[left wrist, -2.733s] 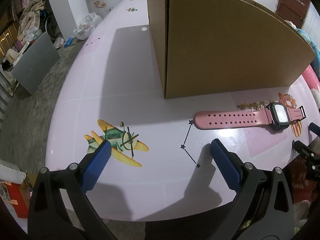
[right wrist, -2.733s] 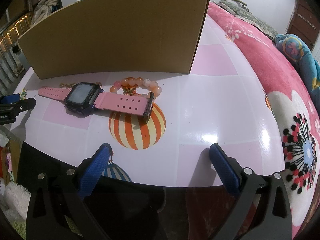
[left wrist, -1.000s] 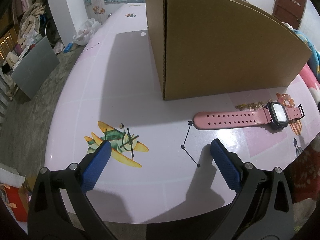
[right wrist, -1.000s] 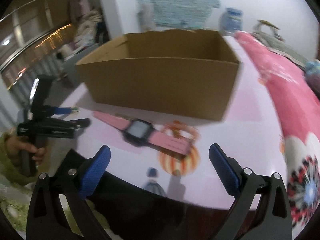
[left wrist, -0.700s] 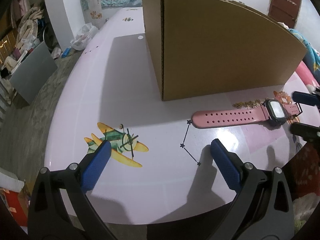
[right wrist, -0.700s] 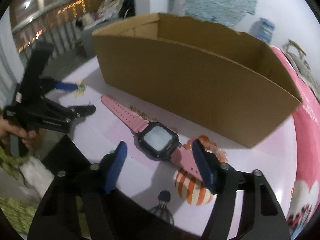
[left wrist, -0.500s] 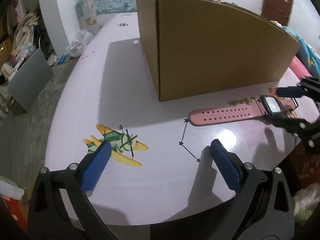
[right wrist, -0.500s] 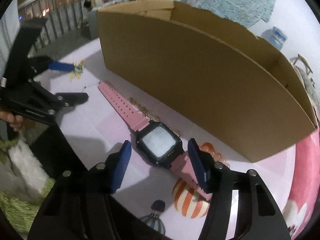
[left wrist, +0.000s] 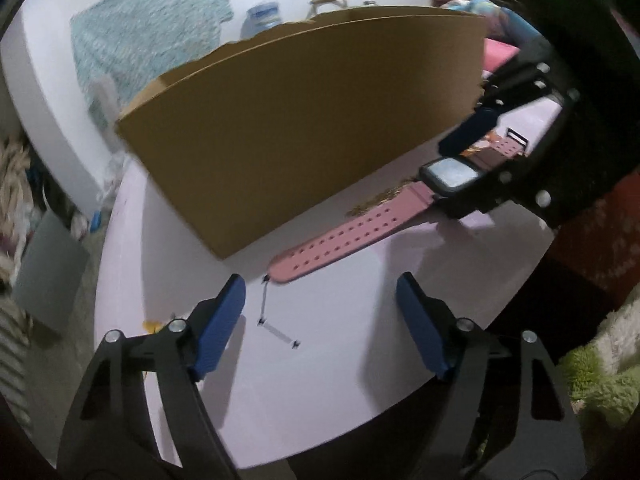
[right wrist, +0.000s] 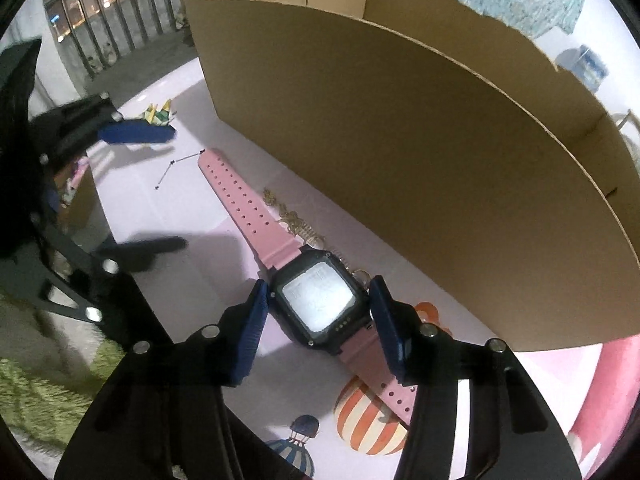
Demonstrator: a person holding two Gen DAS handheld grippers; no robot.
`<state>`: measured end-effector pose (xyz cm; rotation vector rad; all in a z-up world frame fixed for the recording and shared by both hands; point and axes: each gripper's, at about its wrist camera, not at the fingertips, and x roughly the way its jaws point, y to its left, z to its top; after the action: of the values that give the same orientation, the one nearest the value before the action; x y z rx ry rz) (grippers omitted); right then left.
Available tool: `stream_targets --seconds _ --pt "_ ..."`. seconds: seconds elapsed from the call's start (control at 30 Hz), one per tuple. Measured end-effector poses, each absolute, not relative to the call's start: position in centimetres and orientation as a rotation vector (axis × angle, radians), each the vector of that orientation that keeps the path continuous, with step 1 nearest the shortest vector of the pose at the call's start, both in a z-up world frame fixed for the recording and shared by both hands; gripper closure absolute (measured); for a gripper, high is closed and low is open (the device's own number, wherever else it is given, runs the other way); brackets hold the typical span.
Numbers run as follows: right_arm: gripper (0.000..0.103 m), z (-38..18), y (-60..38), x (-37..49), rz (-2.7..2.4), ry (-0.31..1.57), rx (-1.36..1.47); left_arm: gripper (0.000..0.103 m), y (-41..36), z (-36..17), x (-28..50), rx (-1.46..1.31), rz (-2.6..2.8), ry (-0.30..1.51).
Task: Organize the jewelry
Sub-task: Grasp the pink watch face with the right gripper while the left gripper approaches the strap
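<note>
Left gripper low in frame, blue pads apart with bare pink table between them — jaws have just been closing, nothing between them. Pink watch lies flat beyond the fingertips, its strap end near a printed star-line mark. Watch face sits between the right gripper's blue pads at upper right; contact cannot be told. Gold chain just beside the strap, on the side of the cardboard box. Box stands upright behind.

The right hand-held gripper has closed around the watch; left hand-held gripper narrowed.
</note>
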<state>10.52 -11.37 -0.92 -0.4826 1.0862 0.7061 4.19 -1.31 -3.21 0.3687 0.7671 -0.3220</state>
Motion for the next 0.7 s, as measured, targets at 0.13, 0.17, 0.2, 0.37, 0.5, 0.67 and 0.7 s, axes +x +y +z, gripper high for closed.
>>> stream_targets --seconds 0.13,0.17,0.2,0.37,0.5,0.67,0.7 --pt "0.053 -0.6 -12.3 11.8 0.744 1.146 -0.420 0.032 -2.8 -3.4 4.7 0.442 -0.365 0.731" --pt "0.053 -0.6 -12.4 12.0 0.751 1.156 -0.408 0.034 -2.9 -3.4 4.7 0.450 -0.371 0.728" --pt "0.053 -0.5 -12.7 12.4 0.763 1.173 -0.388 0.036 -3.2 -3.4 5.1 0.462 -0.379 0.726" --pt "0.053 -0.1 -13.8 13.9 0.806 1.236 -0.290 0.048 -3.6 -3.3 6.2 0.449 -0.408 0.752" --pt "0.053 0.5 -15.0 14.5 0.829 1.257 -0.225 0.058 -3.6 -3.2 7.1 0.414 -0.412 0.768" --pt "0.053 0.9 -14.0 12.5 0.849 1.255 -0.194 0.082 -3.3 -3.3 7.7 0.398 -0.388 0.786" --pt "0.053 1.1 -14.0 12.2 0.850 1.255 -0.190 0.088 -3.4 -3.4 7.2 0.397 -0.385 0.792"
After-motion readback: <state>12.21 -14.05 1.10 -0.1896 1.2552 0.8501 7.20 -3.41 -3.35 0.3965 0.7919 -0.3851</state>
